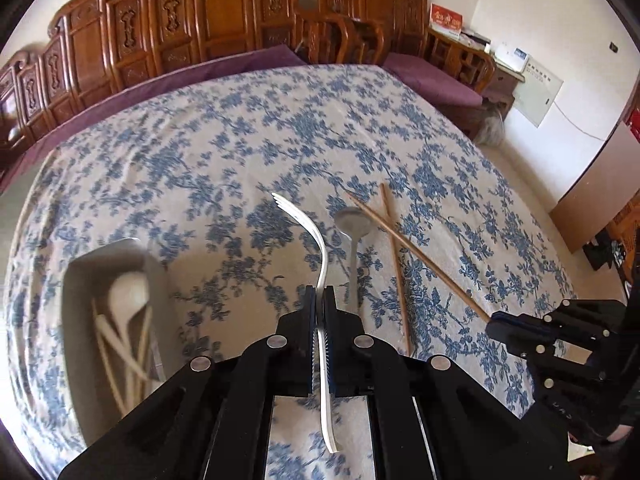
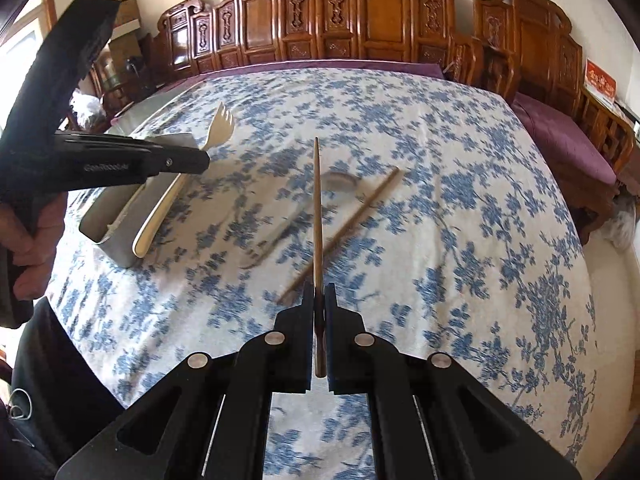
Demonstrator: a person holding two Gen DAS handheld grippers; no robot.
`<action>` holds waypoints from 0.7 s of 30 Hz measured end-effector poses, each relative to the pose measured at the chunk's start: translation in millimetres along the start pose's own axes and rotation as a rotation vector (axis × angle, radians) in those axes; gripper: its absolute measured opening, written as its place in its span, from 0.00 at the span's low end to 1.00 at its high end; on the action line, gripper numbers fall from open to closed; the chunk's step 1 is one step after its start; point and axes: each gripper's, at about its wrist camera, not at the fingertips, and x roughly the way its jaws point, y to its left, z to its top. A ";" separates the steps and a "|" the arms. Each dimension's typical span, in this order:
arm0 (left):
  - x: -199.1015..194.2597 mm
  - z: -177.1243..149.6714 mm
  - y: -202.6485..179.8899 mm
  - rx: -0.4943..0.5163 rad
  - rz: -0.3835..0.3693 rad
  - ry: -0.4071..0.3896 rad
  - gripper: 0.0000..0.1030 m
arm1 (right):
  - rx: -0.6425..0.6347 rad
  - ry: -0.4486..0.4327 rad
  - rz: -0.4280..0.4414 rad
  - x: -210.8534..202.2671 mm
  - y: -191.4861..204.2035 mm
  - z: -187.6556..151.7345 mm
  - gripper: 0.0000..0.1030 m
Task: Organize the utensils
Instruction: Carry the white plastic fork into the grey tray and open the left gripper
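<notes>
The left gripper (image 1: pixel 319 292) clamps a white fork (image 1: pixel 316 240) and the right gripper (image 2: pixel 319 290) a chopstick (image 2: pixel 317 208), both lifted off the table (image 2: pixel 460 200), likely bound for the metal box (image 2: pixel 106 220).

Our left gripper (image 1: pixel 319 294) squeezes a white fork (image 1: pixel 308 228) by its handle. A metal spoon (image 1: pixel 352 226) and two brown chopsticks (image 1: pixel 394 256) lie on the flowery desk (image 1: pixel 200 140). A gray box (image 1: pixel 116 320) holds white utensils.
</notes>
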 end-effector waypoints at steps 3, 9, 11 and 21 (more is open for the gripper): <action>-14.9 -3.4 10.8 -0.005 0.012 -0.022 0.03 | -0.015 -0.003 0.010 0.7 13.6 4.7 0.06; -36.2 -11.5 38.8 -0.037 0.040 -0.046 0.03 | -0.051 -0.003 0.030 5.9 41.6 14.8 0.06; -41.1 -14.5 49.5 -0.051 0.048 -0.049 0.03 | -0.063 -0.003 0.037 7.9 50.3 18.0 0.06; -50.6 -28.6 92.3 -0.087 0.097 -0.053 0.03 | -0.102 0.002 0.064 17.0 82.9 30.4 0.06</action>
